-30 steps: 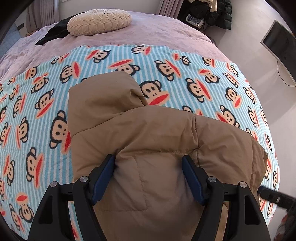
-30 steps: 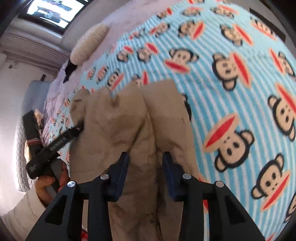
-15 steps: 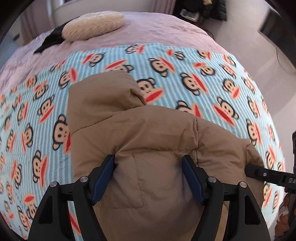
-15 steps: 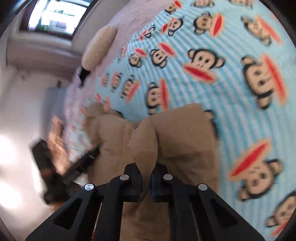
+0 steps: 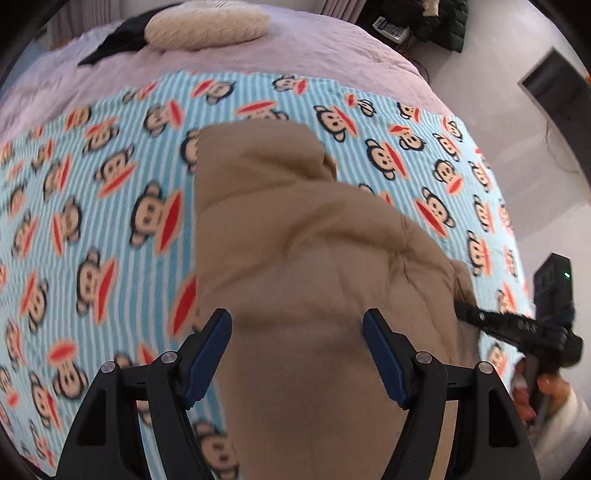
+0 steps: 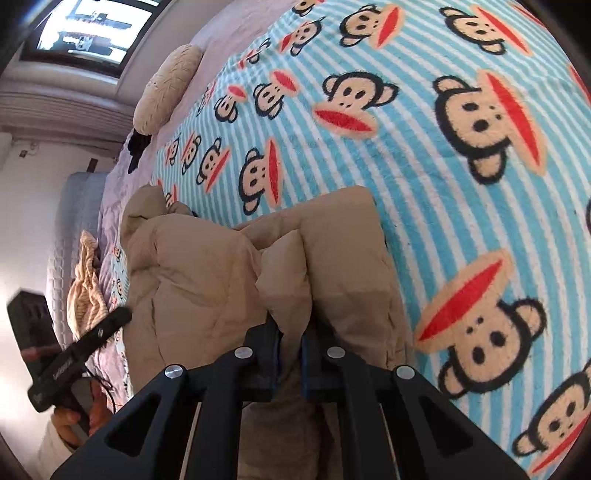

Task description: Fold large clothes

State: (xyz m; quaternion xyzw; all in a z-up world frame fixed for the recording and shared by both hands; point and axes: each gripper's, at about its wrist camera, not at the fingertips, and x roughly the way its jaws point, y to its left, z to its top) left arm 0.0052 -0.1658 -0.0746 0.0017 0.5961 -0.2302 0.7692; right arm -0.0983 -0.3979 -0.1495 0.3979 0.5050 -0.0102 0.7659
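A puffy tan quilted jacket [image 5: 314, 258], bunched in soft folds, lies on a blue-striped monkey-print fleece blanket [image 5: 110, 221]. The right gripper [image 6: 290, 343] has just closed, pinching a raised fold between its fingers. The left gripper [image 5: 297, 354] hangs spread wide above the jacket, fabric below its fingers.

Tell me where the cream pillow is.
In the left wrist view the cream pillow lies at the top left, on the lilac bedspread beyond the monkey blanket.

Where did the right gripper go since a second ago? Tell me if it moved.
Yes. The right gripper dropped toward the jacket, away from the blanket, and closed on a fold.
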